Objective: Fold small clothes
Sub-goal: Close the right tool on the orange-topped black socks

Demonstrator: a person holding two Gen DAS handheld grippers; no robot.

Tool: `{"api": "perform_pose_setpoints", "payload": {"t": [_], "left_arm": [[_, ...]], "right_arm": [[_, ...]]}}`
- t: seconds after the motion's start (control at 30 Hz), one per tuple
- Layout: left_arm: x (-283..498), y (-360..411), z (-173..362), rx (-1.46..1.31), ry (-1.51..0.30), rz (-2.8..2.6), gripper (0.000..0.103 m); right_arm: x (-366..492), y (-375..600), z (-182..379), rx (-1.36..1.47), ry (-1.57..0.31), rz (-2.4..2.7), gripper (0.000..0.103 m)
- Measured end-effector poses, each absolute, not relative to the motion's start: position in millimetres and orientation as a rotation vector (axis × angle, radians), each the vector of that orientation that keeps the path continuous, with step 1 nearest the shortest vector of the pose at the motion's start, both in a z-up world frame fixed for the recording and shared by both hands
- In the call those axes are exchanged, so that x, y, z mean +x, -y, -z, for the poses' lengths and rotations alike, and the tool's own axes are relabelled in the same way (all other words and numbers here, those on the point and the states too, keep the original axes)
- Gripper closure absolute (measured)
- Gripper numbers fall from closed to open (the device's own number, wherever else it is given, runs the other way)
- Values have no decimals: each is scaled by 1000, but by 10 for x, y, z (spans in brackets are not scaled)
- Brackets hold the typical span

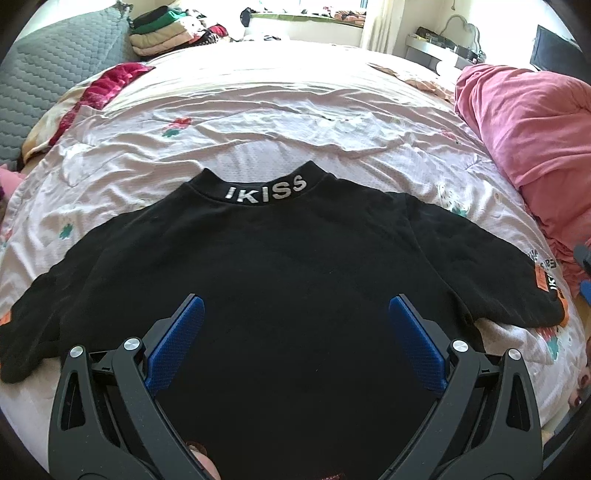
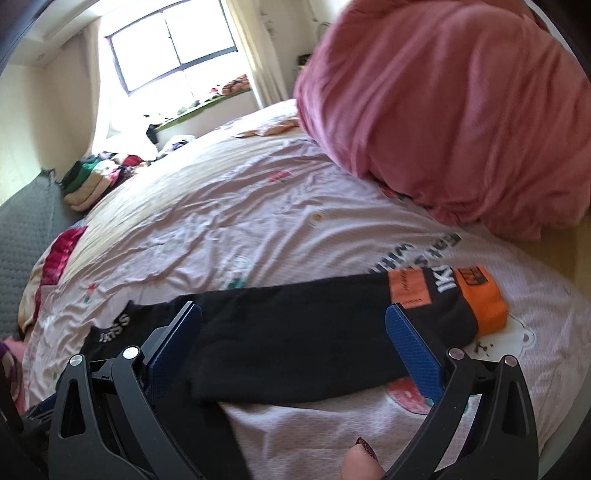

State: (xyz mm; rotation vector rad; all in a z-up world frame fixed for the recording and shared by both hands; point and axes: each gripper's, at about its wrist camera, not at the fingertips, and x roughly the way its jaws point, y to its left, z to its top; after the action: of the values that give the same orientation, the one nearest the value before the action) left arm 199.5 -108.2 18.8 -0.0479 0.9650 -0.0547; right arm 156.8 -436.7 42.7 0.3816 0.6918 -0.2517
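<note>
1. The black top [image 1: 288,258] lies flat on the bed sheet [image 1: 258,122], collar lettering facing up and away from me, both sleeves spread out to the sides. Nothing is folded yet, as far as I can judge.
2. My left gripper [image 1: 295,332] hangs over the body of the top, jaws spread wide with nothing between the blue pads [image 1: 173,347].
3. My right gripper [image 2: 293,339] sits over the right sleeve [image 2: 332,317], jaws also spread and empty; the orange cuff [image 2: 484,299] lies just beyond my right-hand pad.
4. To do this step well, I think the sleeve should come first. I would lower the right jaws near the cuff end, pinch only the sleeve layer and not the sheet beneath, then carry it across the chest so it lands flat.
5. The left gripper could press the shoulder seam meanwhile, so the body does not drag sideways.
6. The dark cloth hides its own edges and wrinkles, so I may be misjudging where the hem lies near me.
7. Containers: I see no basket or box. A stack of folded clothes [image 1: 166,29] sits at the far corner, and a pink quilt [image 1: 528,122] is bunched on the right side of the bed.
</note>
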Motion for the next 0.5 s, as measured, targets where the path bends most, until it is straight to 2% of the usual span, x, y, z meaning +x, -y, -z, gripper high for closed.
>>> {"api": "perform_pose_setpoints", "payload": {"t": [0.5], "left_arm": [[2294, 1473, 16, 23, -997, 87, 9]], "right_arm": [[1489, 4896, -79, 506, -726, 428, 4]]}}
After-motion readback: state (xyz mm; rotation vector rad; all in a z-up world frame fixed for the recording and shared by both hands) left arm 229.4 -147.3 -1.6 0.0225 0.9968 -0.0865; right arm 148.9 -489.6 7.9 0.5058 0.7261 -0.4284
